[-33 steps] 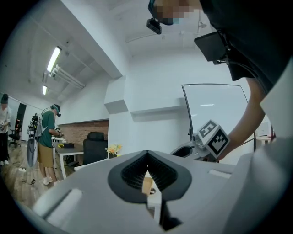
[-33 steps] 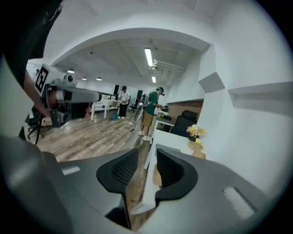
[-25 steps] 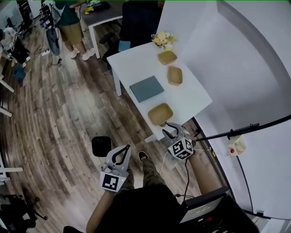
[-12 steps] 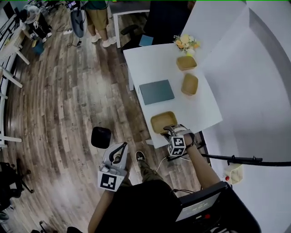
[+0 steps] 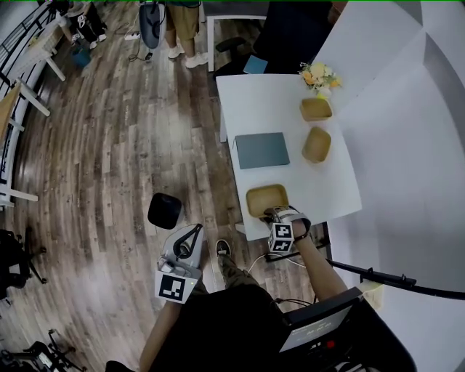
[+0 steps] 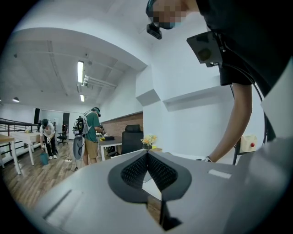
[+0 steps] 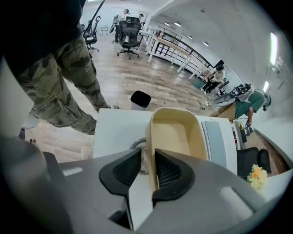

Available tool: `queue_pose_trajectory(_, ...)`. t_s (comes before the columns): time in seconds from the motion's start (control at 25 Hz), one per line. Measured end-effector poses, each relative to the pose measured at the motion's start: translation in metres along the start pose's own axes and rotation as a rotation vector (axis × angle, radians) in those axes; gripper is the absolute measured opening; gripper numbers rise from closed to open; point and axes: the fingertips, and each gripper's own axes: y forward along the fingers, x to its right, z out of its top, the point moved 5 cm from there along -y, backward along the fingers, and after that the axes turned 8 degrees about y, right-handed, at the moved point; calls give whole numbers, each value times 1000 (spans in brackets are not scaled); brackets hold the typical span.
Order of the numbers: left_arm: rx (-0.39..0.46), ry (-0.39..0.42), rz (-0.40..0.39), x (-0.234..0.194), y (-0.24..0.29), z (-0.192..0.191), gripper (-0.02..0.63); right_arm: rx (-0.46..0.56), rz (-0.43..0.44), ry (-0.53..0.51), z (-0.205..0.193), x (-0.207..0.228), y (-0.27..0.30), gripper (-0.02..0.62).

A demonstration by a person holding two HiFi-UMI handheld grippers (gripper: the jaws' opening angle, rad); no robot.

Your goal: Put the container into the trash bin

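A tan container [image 5: 267,200] sits at the near end of the white table [image 5: 276,102]. My right gripper [image 5: 275,213] points down over its near rim. In the right gripper view the container [image 7: 176,135] has its near wall between the closing jaws of that gripper [image 7: 147,153], with a thin gap still showing at the left pad. The black trash bin [image 5: 165,211] stands on the wood floor left of the table, and the bin [image 7: 140,99] also shows beyond the table edge. My left gripper [image 5: 197,228] hangs shut and empty near my leg, its tips meeting in its own view [image 6: 146,154].
Two more tan containers [image 5: 317,144] [image 5: 316,109], a grey folder [image 5: 262,150] and a small flower bunch [image 5: 320,75] lie further along the table. White panels stand to the right. People stand by desks at the far end of the room [image 5: 182,18].
My right gripper has dropped from beside the table onto the nearest container's rim and its jaws have narrowed. The left gripper has shifted only a little.
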Motion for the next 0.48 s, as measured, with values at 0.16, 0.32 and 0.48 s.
queue_pose_trajectory(0.16,-12,-6,7,-1,-7,-1,-2,-22,-47,12,-1,6,4,41)
queue_pose_trajectory(0.32,1,22,-28,-3,-10,-1,-2,-30,-93,54,2,12,-4,37)
queue_pose_trajectory(0.48,31,29,-66,-13,-19,4,-2,-40,-144,97,12,17,-20,35)
